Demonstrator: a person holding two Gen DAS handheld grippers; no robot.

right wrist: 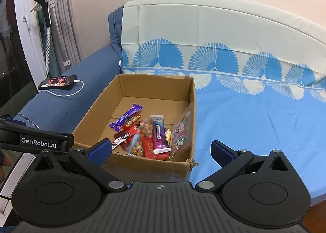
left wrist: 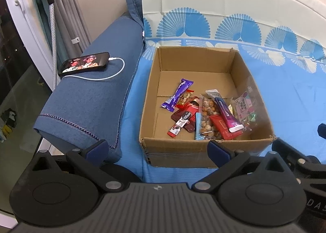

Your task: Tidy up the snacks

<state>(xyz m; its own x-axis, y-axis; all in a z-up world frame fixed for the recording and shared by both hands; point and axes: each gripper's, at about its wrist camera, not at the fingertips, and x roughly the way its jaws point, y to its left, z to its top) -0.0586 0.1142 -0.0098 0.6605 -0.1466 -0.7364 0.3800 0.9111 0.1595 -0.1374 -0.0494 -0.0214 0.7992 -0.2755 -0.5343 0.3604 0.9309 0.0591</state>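
Both grippers hang just short of the near wall of the cardboard box point(left wrist: 203, 151), the left gripper point(left wrist: 158, 148) and right gripper point(right wrist: 161, 149) each spread wide with nothing between the pads, which I read as hands drawn back from a drop. Behind them the blue sheet point(right wrist: 254, 121) carries the box against the left sofa arm point(left wrist: 91, 98). Every snack lies heaped in the box's near right corner, likely where each was released: the nut bag point(left wrist: 206, 121), then the purple bar point(left wrist: 178, 94), then the small coffee stick point(left wrist: 179, 126). Organizing looks nearly finished.
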